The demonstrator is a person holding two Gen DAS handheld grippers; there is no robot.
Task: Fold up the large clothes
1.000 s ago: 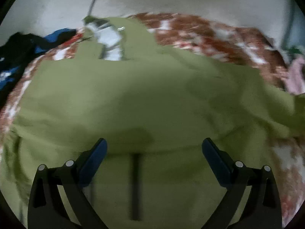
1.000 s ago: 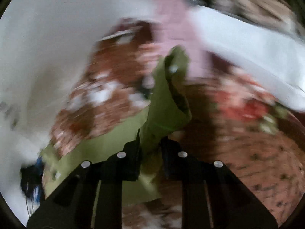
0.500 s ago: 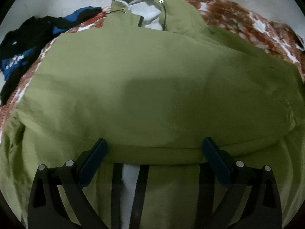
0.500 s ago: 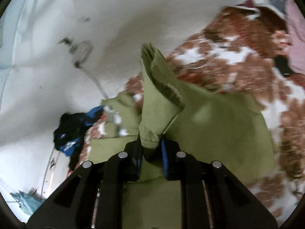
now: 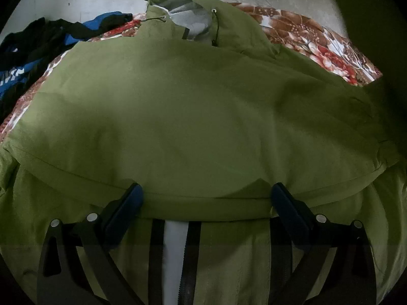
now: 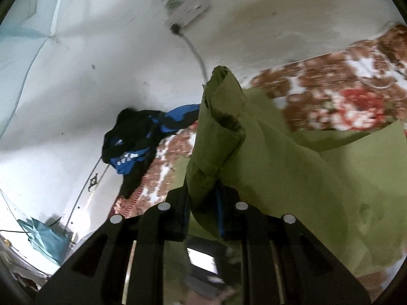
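A large olive-green jacket [image 5: 193, 111] lies spread on a floral bedspread [image 5: 325, 48], its grey-lined hood [image 5: 193, 23] at the far end. My left gripper [image 5: 206, 195] hovers open just over the jacket's near hem, fingers wide apart with the hem fold between them but not pinched. In the right wrist view my right gripper [image 6: 203, 198] is shut on a bunched green sleeve [image 6: 216, 129] of the jacket, lifted above the bed; the cloth trails down to the right toward the jacket body [image 6: 356, 178].
A black and blue garment [image 5: 33, 48] is heaped at the bed's far left corner, also the black and blue garment [image 6: 137, 137] in the right view. A white wall with a cable and socket [image 6: 188, 10] runs behind the bed. The floral bedspread [image 6: 343, 94] shows at right.
My right gripper swung the held sleeve a long way across, from the bed's pink-cloth side toward the wall and the black-blue heap. My left gripper dropped to the jacket's hem, then held still.
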